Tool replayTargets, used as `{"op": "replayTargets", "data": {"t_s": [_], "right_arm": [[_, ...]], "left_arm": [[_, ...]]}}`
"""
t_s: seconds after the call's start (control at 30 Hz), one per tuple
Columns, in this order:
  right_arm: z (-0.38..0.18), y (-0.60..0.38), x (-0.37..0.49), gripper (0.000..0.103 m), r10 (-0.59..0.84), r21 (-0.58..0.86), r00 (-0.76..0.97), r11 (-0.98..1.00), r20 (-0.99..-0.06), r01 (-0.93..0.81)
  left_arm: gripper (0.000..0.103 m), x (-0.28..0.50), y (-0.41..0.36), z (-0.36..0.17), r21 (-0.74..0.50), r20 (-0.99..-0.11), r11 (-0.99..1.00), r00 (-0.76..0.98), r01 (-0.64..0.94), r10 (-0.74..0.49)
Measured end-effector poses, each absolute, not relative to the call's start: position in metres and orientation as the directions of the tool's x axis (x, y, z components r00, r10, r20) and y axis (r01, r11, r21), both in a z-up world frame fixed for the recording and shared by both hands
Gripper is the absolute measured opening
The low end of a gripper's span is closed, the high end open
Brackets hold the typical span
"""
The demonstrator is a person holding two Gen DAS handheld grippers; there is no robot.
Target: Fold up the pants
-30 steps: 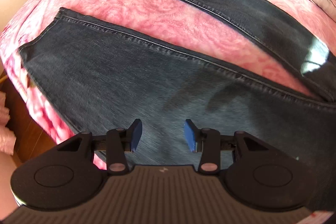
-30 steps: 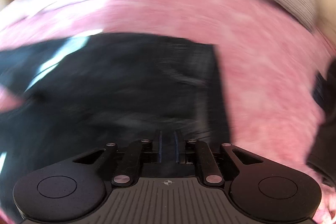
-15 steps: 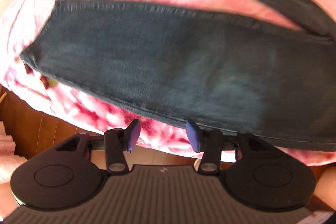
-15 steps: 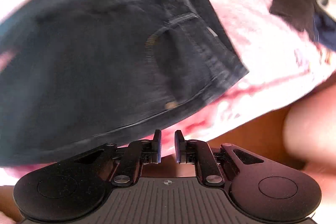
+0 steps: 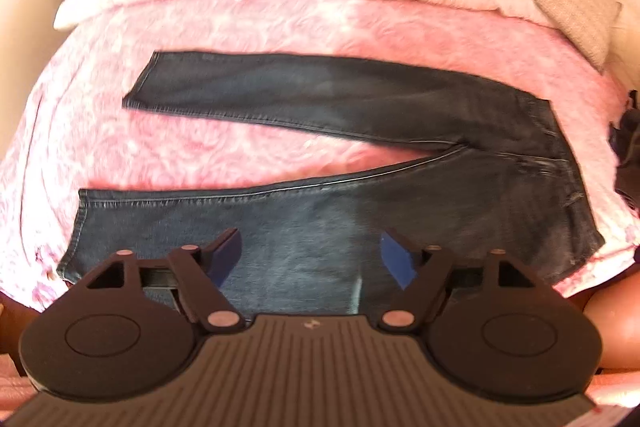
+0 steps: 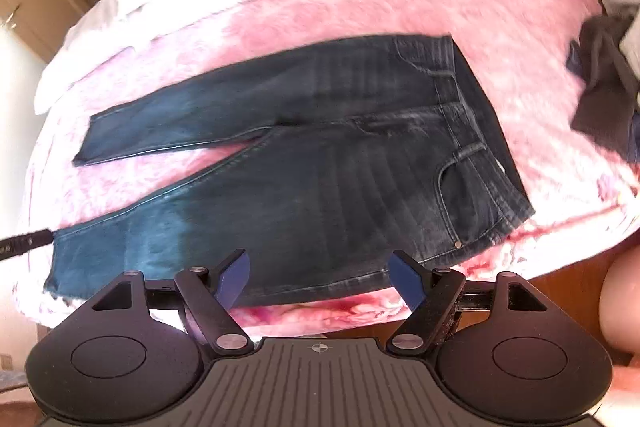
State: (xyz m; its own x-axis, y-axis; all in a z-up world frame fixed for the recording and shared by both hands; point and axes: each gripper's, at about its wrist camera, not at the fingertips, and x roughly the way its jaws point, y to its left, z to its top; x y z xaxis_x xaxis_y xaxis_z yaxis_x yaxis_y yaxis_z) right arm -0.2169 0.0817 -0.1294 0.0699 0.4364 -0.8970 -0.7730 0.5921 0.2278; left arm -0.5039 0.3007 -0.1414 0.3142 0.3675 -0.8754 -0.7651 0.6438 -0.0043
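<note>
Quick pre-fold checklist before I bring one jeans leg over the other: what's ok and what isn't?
1. Jeans lie flat on the pink bedspread, legs spread apart: ok.
2. Left gripper open and empty, jaws just opened: ok.
3. Right gripper open and empty, jaws just opened: ok.
4. Waistband clear of the dark clothes pile: ok.
5. Near leg hem close to the bed edge: not ok.
6. Pockets empty: cannot tell.

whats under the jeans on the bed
The jeans lie flat, legs apart, on a fuzzy pink blanket, which shows all round them and between the legs. Whatever lies directly beneath the denim is covered.
</note>
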Motion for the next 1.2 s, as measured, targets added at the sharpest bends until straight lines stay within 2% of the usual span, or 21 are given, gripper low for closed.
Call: {"op": "replayTargets", "data": {"t_s": [0.07, 0.27, 0.4, 0.57, 0.93, 1.2], "right_arm": [[-0.119, 0.079, -0.225, 0.074, 0.44, 0.21, 0.082, 0.574, -0.894, -0.791], [-0.094, 0.056, -0.252, 0.074, 0.443, 0.162, 0.099, 0.514, -0.891, -0.842], [-0.096, 0.037, -0.264, 0.074, 0.423, 0.139, 0.09, 0.481, -0.901, -0.866], [-0.099, 0.004, -0.279, 0.074, 0.423, 0.145, 0.064, 0.444, -0.904, -0.884], [-0.095, -0.043, -0.304, 0.074, 0.42, 0.1, 0.082, 0.394, -0.904, -0.914], [-0.093, -0.065, -0.31, 0.074, 0.413, 0.085, 0.1, 0.408, -0.905, -0.909]], "left_arm": [[0.081, -0.506, 0.286, -0.129, 0.013, -0.869, 0.649, 0.312, -0.761, 0.384], [0.086, -0.522, 0.236, -0.109, 0.05, -0.868, 0.639, 0.283, -0.767, 0.408], [0.086, -0.535, 0.2, -0.099, 0.056, -0.866, 0.617, 0.269, -0.785, 0.422], [0.091, -0.547, 0.154, -0.095, 0.084, -0.853, 0.6, 0.255, -0.795, 0.456], [0.091, -0.553, 0.076, -0.099, 0.12, -0.848, 0.618, 0.244, -0.777, 0.471], [0.091, -0.556, 0.055, -0.095, 0.128, -0.832, 0.63, 0.263, -0.766, 0.489]]}}
